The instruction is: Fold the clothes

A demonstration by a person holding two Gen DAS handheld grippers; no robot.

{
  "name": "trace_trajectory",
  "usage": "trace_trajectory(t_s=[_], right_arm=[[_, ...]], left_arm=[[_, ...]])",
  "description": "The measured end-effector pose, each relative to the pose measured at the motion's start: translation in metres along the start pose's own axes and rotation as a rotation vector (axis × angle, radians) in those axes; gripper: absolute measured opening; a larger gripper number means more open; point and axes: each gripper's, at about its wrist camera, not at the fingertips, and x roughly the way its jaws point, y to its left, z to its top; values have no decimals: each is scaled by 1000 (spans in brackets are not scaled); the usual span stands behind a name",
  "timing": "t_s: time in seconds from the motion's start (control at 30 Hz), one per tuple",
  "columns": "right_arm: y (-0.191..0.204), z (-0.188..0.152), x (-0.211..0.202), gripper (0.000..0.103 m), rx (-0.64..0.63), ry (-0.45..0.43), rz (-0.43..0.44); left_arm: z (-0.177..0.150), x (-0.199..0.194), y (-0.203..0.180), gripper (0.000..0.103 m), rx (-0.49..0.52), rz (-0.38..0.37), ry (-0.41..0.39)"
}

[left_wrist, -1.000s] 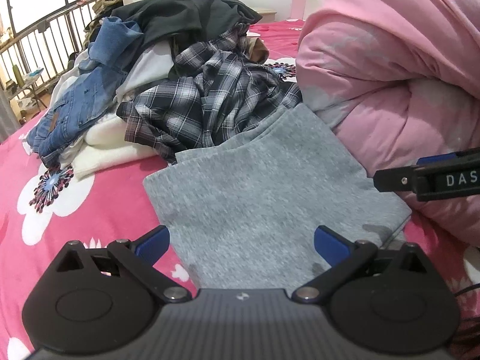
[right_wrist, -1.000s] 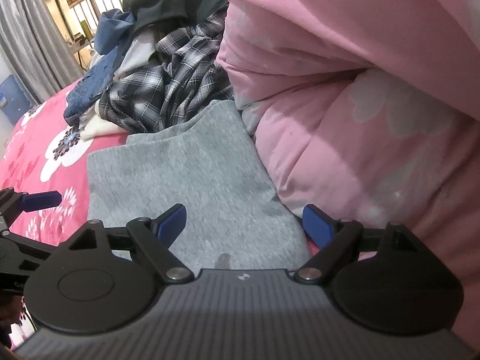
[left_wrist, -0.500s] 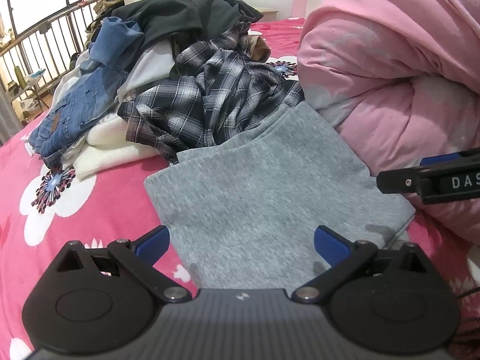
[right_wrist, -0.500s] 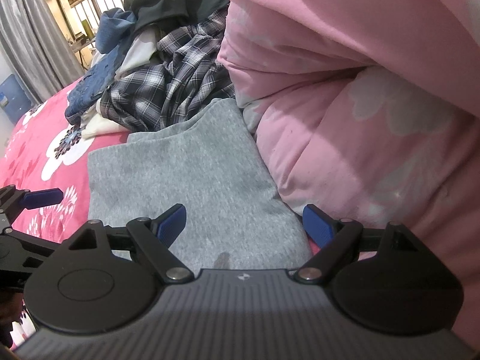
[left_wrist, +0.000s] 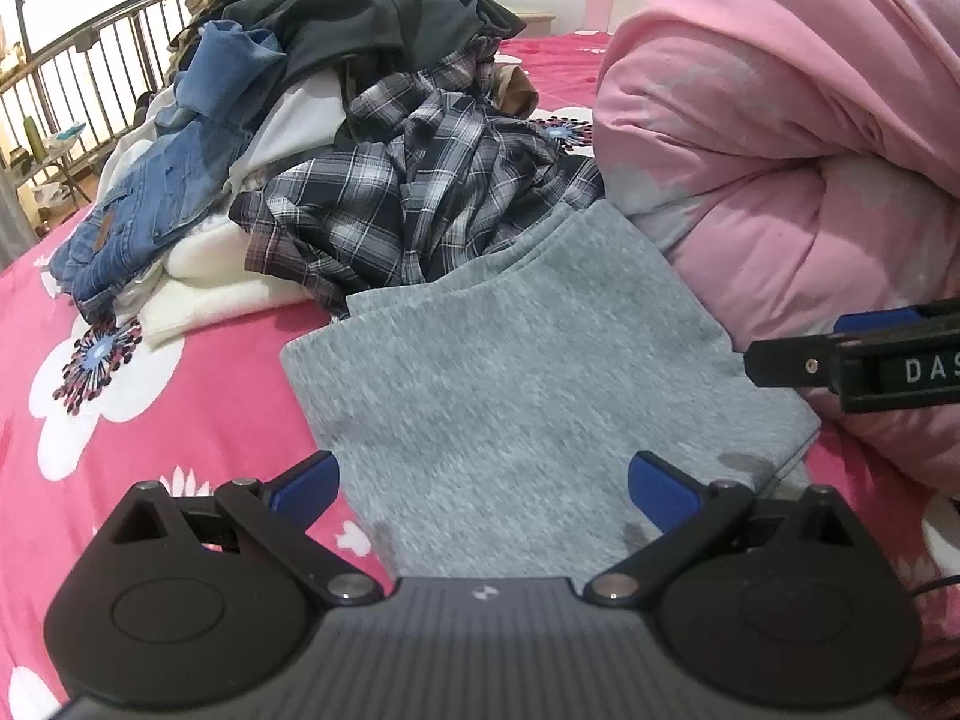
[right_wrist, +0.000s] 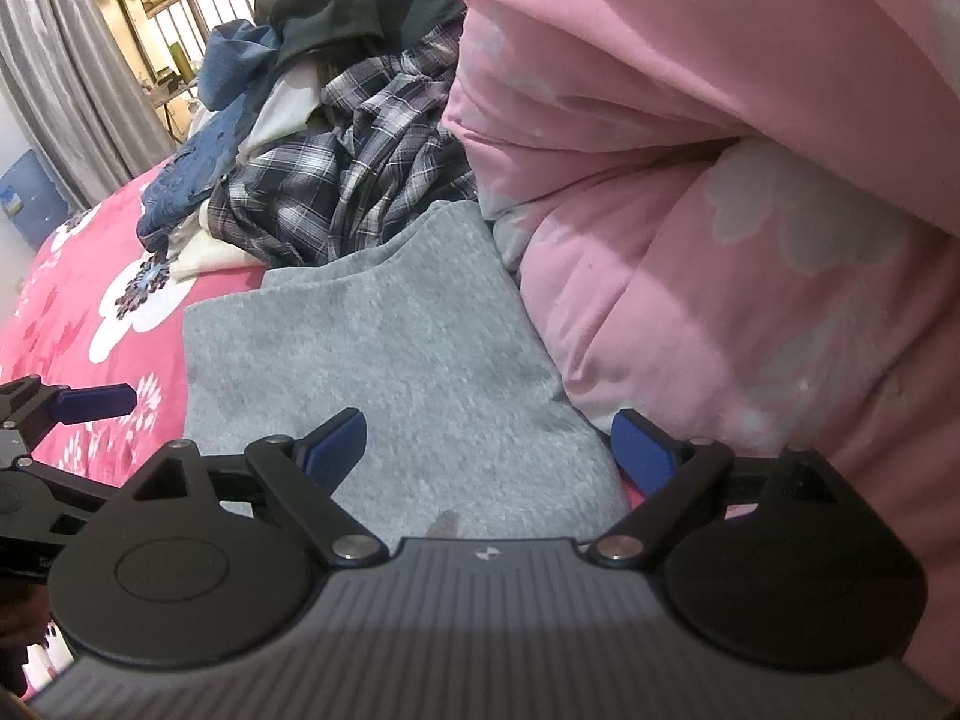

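Grey garment [left_wrist: 528, 372] lying flat and folded on the bed [left_wrist: 180, 396], far edge tucked under the plaid shirt [left_wrist: 408, 204], right side just beside the pink quilt [left_wrist: 780, 168]. Left tool [left_wrist: 483, 480] spread wide over its near edge, gripping nothing. Right tool [right_wrist: 487, 444] opening further over the near right corner, nothing pinched. Likely trouble: catching only the top layer, undoing the fold; dragging the shirt along on a lift; snagging quilt instead of cloth. Jeans [left_wrist: 150, 204] and dark clothes [left_wrist: 372, 18] heaped behind, crowding the far side.
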Motion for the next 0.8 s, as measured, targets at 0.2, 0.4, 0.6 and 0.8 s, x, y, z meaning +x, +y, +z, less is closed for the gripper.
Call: trace_trajectory(t_s=[0.2,0.4,0.6,0.8], right_arm=[[0,0,0,90,-1,-2,5],[0,0,-1,90,3,-3,4],[0,-1,-1,91,4,-1,8],[0,0,0,91,0,0,9]], left_arm=[[0,0,-1,103,0,4,2],[0,0,-4,103,23,41,-16],[-1,-1,-4,103,27,23,-20],[-2,-3,-4,103,30,18,-25]])
